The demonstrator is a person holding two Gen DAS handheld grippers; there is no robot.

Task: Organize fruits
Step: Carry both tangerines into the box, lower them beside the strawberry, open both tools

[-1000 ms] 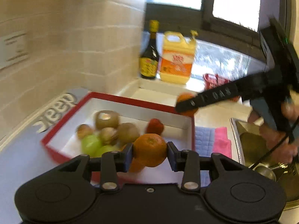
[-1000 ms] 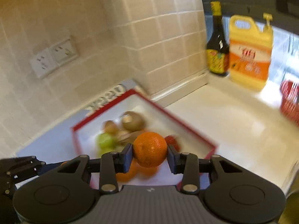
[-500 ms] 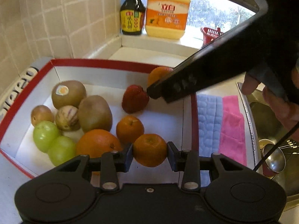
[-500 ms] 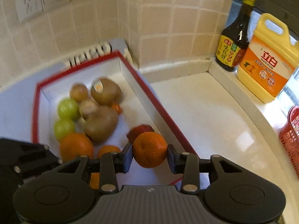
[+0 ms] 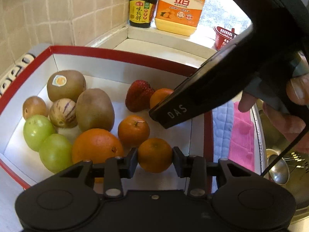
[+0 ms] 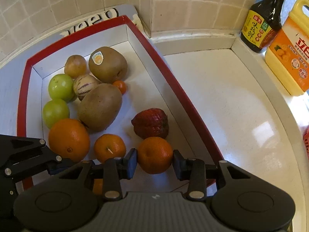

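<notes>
Left gripper (image 5: 154, 155): jaws closed on a small round orange mandarin (image 5: 154, 154), low over the box.
Right gripper (image 6: 154, 155): jaws clamp a second small orange mandarin (image 6: 154, 154) beside the strawberry (image 6: 150, 123).
Red-rimmed white cardboard box (image 6: 173, 89): holds kiwis, green fruits, oranges.
Progress: apparently near done; both mandarins await release.

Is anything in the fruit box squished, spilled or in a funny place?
Nothing looks squished or spilled. The fruits lie loose in the red-rimmed box. One oddity: a tiny orange fruit is wedged between the two kiwis, half hidden. Each gripper holds a tangerine over the box.
</notes>
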